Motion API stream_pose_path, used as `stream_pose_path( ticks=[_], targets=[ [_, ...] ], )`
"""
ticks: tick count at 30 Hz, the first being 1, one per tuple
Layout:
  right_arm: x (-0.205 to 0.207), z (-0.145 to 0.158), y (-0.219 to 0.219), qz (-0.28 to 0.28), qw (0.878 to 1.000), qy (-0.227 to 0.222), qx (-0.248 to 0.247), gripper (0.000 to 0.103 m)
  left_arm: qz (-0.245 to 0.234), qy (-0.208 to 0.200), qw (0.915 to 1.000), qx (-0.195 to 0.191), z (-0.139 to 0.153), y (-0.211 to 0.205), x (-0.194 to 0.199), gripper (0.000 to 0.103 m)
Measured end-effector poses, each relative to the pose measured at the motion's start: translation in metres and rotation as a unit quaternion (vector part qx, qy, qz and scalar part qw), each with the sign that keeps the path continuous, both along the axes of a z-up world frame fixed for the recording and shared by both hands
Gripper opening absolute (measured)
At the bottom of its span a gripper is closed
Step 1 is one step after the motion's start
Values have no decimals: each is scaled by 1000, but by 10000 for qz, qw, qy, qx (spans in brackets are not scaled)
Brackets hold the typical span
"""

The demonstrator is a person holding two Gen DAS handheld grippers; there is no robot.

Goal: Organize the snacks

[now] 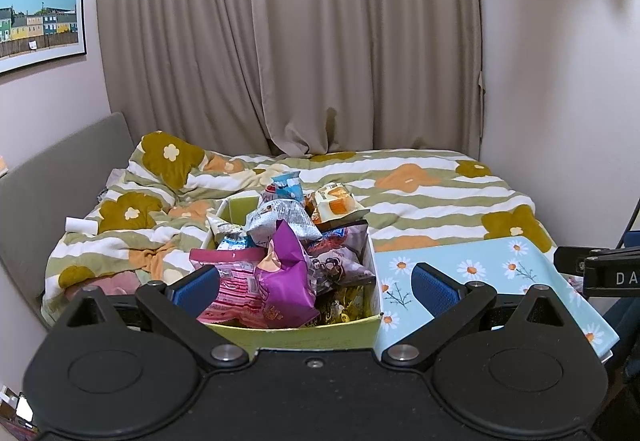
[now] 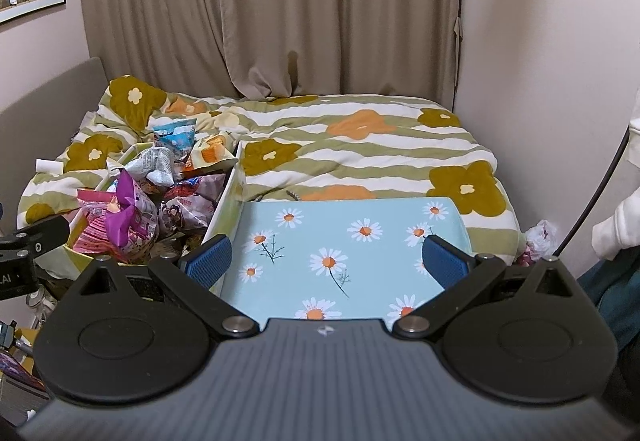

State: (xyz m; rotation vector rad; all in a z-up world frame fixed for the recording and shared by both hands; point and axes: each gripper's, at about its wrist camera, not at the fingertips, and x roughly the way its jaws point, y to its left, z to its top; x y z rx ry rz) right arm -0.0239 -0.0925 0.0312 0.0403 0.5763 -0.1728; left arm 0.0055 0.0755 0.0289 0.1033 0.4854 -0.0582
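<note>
1. In the left wrist view, the left gripper is sitting closest to the lens: a matte black plastic body with two round hinge discs, and its blue ribbed pads are standing wide apart with nothing between them.
2. Just past those pads a yellow-green cardboard box is resting on the bed, its walls lined white, and it is overflowing with crinkled snack packets.
3. A glossy purple bag is bulging up at the near end, a pink striped wrapper is lying beside it on the left, and a crumpled silver foil packet is sitting further back.
4. An orange-and-white packet is perching at the far right corner of the heap.
5. A light blue lid with printed daisies is lying flat, touching the box's right wall.
6. In the right wrist view, the right gripper is filling the foreground, its ridged grey top meeting the same black hinges; its blue pads are spread wide and gripping nothing.
7. The daisy lid is lying directly beyond the open jaws, smooth and rectangular with rounded far corners.
8. The box of snacks is standing to its left, its tall white wall pressing against the lid's edge.
9. A soft quilt with green stripes and mustard and orange flowers is lying rumpled beneath everything.
10. Beige pleated curtains are hanging behind the bed.
</note>
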Motion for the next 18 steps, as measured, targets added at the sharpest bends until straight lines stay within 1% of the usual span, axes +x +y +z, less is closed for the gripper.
stream_pose_path(
  ticks=[18],
  targets=[
    [0,-2,5,-52,10000,41,-15,103,-67,86,9999,3,1,6,4,103]
  ],
)
